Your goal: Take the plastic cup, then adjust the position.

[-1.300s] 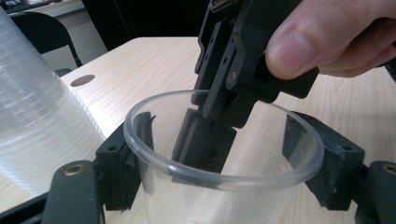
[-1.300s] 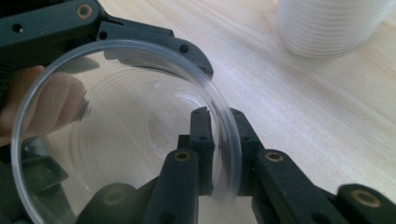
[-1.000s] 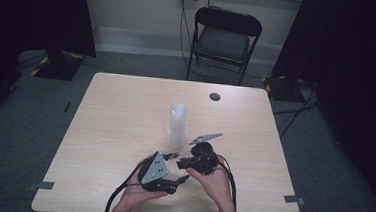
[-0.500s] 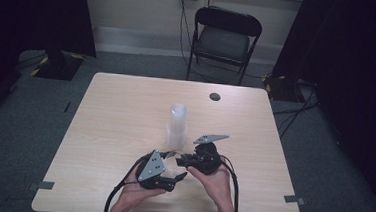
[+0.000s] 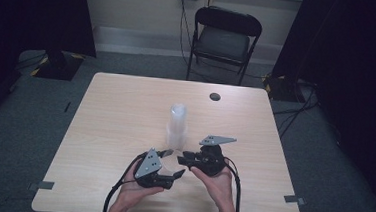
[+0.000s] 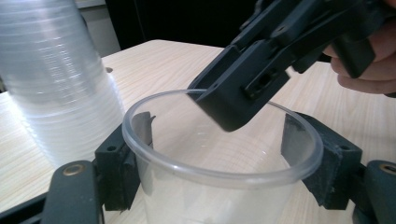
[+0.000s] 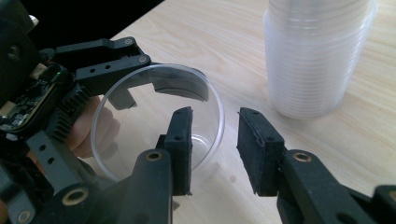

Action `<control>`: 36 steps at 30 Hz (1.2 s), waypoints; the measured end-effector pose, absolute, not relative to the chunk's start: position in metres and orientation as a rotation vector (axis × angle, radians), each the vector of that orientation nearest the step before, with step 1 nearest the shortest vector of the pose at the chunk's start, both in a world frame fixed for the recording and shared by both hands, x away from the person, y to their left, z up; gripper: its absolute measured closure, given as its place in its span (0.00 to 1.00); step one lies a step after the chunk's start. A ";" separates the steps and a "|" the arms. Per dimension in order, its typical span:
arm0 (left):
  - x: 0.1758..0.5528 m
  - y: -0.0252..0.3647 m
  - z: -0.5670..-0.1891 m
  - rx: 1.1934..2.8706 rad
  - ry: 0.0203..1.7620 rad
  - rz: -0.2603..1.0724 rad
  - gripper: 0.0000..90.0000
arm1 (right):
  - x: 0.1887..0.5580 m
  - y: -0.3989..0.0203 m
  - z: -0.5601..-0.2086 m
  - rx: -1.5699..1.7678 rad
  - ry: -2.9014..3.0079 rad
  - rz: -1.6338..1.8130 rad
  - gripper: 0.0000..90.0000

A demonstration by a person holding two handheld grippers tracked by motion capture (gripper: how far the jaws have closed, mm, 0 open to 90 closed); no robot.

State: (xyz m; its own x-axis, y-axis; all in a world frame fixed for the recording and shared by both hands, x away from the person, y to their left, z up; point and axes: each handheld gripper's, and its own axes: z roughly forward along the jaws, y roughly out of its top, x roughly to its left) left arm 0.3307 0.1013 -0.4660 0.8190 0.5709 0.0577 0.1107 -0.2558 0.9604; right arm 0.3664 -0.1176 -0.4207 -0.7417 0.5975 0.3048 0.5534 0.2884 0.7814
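Holding clear plastic cup (image 6: pixel 219 186) in left gripper (image 5: pixel 164 170) | right gripper (image 7: pixel 215 140) just opening, astride the cup's rim, unclamped | cup mouth faces right gripper

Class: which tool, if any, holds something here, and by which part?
The left tool holds a clear cup by its sides below the rim; the right tool is open.

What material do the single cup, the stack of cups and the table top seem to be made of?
Single cup: thin clear plastic, glossy; the table shows through it.
Stack of cups: probably the same plastic, looking milky where the ribbed walls overlap.
Table top: pale wood-grain surface, matte, possibly laminate.
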 end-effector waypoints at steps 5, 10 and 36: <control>0.333 0.107 -0.467 1.807 0.558 0.462 0.28 | 0.365 -0.119 -0.420 1.083 2.454 1.522 0.71; 0.335 0.115 -0.465 1.793 0.591 0.472 0.28 | 0.362 -0.122 -0.418 1.069 2.412 1.557 0.68; 0.351 0.158 -0.441 1.657 0.725 0.514 0.29 | 0.342 -0.152 -0.439 1.119 2.296 1.556 0.65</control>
State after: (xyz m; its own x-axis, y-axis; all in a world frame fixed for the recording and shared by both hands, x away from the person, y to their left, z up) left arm 0.3515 0.1579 -0.4414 0.7086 0.7036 -0.0533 0.1828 -0.1101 0.9770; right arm 0.3419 -0.1520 -0.4390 -0.7102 0.6495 0.2715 0.4928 0.1832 0.8507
